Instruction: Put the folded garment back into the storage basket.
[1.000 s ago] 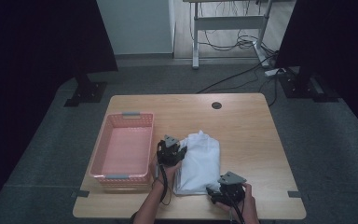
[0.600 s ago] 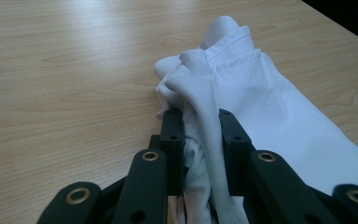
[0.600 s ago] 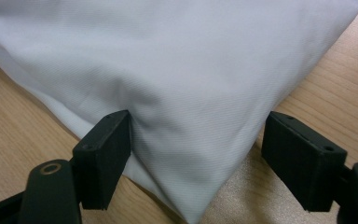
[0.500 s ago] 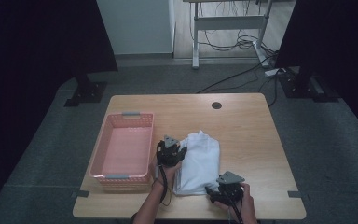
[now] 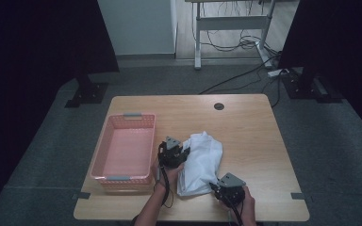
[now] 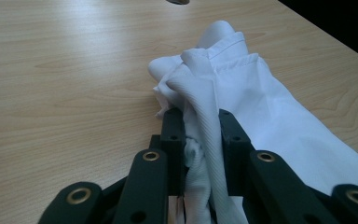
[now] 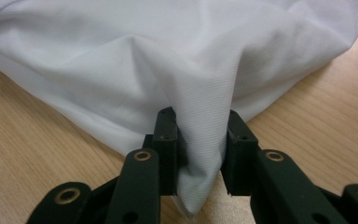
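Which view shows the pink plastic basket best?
The high view: the whole pink plastic basket sits at the table's left, empty. The two gripper views face away from it, towards the white cloth garment that each hand-held gripper pinches on the wooden table.

You will find no readable text, label, brand, number or sign anywhere here.
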